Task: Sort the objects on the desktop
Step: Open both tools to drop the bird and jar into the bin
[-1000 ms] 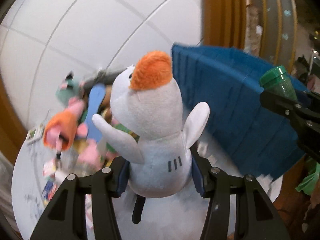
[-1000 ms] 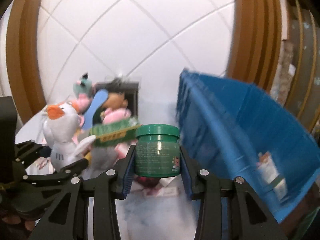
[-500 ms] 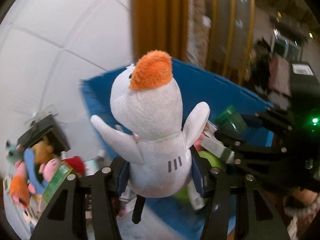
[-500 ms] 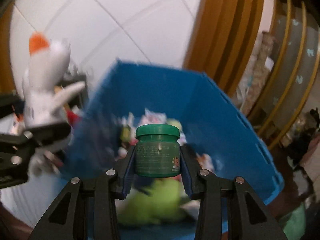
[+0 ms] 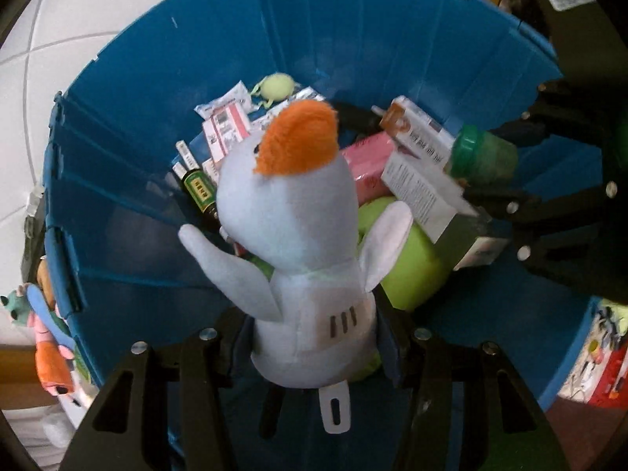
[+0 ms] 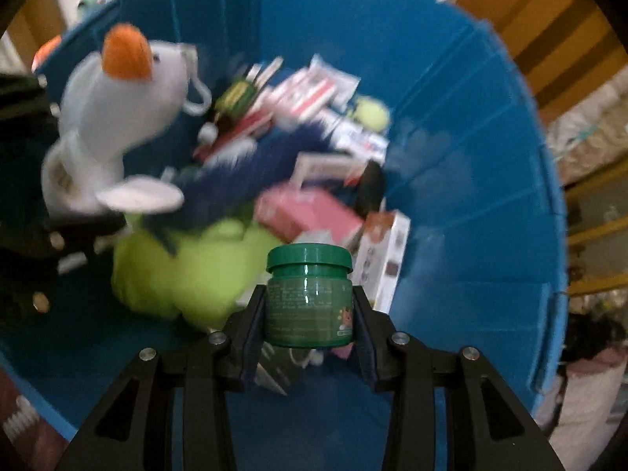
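My left gripper (image 5: pixel 312 337) is shut on a white plush bird with an orange beak (image 5: pixel 290 212) and holds it over the open blue bin (image 5: pixel 353 31). The bird also shows in the right wrist view (image 6: pixel 117 117). My right gripper (image 6: pixel 308 314) is shut on a green lidded jar (image 6: pixel 309 294), also above the blue bin (image 6: pixel 471 157). The jar shows at the right in the left wrist view (image 5: pixel 482 155). The bin holds boxes, packets, a small bottle (image 5: pixel 200 192) and a lime green plush (image 6: pixel 188 271).
A pink box (image 5: pixel 367 168) and a white carton (image 5: pixel 424 188) lie in the bin. Several plush toys (image 5: pixel 43 333) lie outside the bin's left wall on the white table (image 5: pixel 51 39). Wooden shelving (image 6: pixel 581 78) stands beyond the bin.
Both grippers have swung from the toy pile to above the blue bin and now look down into it. Each still holds its object.
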Motion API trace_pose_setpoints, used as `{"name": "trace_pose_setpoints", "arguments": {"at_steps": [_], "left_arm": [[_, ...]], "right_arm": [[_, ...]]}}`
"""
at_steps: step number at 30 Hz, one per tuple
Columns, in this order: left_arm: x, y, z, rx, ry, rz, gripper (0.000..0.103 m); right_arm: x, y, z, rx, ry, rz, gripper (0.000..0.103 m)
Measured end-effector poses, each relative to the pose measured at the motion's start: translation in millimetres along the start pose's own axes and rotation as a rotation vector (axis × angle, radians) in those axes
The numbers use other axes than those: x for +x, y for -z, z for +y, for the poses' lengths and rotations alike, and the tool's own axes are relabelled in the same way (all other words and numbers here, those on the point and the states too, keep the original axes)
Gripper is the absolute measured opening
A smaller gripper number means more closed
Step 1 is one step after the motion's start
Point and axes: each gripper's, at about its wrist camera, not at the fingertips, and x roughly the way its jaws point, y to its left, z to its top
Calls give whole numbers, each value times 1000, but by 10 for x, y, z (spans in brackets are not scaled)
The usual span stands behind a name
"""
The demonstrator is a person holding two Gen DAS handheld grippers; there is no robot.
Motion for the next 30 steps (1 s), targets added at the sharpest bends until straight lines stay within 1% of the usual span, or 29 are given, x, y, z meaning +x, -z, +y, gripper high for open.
{"name": "trace_pose_setpoints", "arguments": {"at_steps": [2,4,8,13,15,16,17,18,19,20,21,23,28,30], "left_arm": [[34,21,-24,0,-14,23,53],[36,43,-37,-3,-28,28,53],[8,76,-86,7,-58,25,54],[50,15,-80,17,-89,47,56],[54,-10,-98,22,-107,42,57],[36,-8,-103,26,-118,34,60],[32,-17,-116,29,-131,23,63],[-1,-13,-119,31,-142,8,67],[-31,-15,-121,36,-157,-6,68],[-30,-25,-127,39,-167,-16,68],[-69,-12,-121,39,-175,-29,68],[-158,26,-92,32,-194,-62,68],[-486,197,61,-4,-256,-192,68],[-654,289,150,-35,-268,-248,68]], "right_arm": [[81,17,-54,-25,-16,34,40],[122,43,-82,-46,-20,53,40],[141,82,-180,-70,-31,64,40],[193,75,-234,-75,-34,70,40],[190,79,-230,-80,-25,66,41],[182,80,-223,-82,-19,61,44],[167,83,-217,-85,-10,51,54],[154,85,-215,-83,-6,45,61],[138,88,-213,-81,-1,39,72],[115,88,-206,-81,5,28,77],[79,93,-196,-82,14,18,78],[22,98,-168,-83,27,0,87],[-204,78,-63,-79,72,-69,100],[-361,51,33,-80,86,-110,102]]}}
